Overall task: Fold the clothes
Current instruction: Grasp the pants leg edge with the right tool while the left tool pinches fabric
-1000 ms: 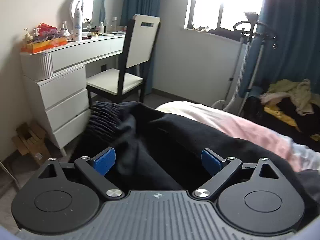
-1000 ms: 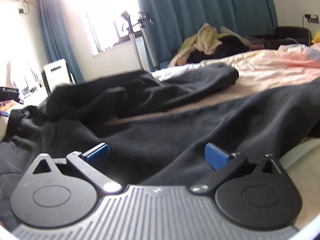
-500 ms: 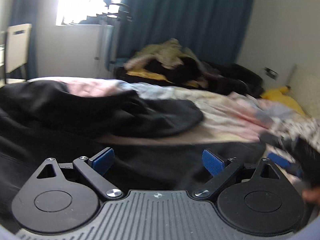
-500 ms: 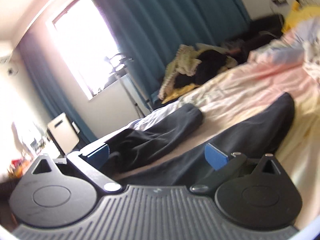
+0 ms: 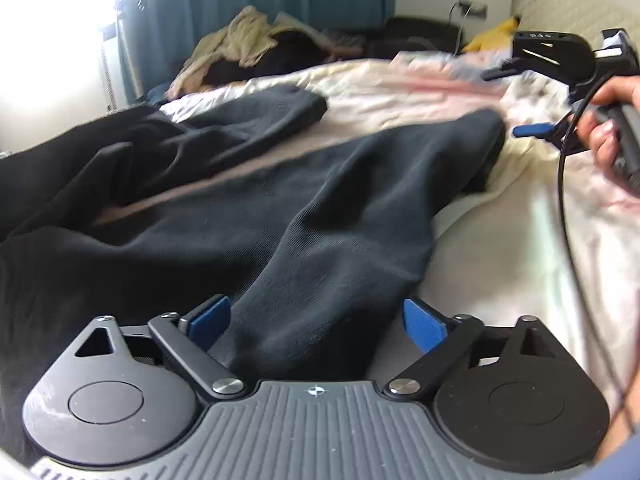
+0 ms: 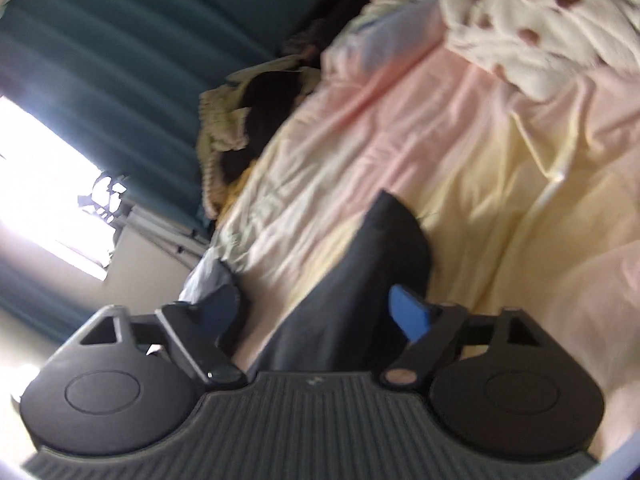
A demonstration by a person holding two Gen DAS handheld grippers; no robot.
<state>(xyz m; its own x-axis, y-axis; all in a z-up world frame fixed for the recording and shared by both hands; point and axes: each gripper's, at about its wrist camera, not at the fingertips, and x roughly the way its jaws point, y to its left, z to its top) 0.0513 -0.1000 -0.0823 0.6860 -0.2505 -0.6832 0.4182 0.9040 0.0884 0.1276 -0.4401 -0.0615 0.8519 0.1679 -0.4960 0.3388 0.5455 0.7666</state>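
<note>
The left gripper (image 5: 316, 320) is spread wide over the near part of the black trousers (image 5: 280, 208), which lie sprawled and unfolded across the bed (image 5: 500, 248). Farther right, the right gripper (image 6: 316, 308), also spread, hovers near a leg end; I judge that grasping it comes next.
</note>
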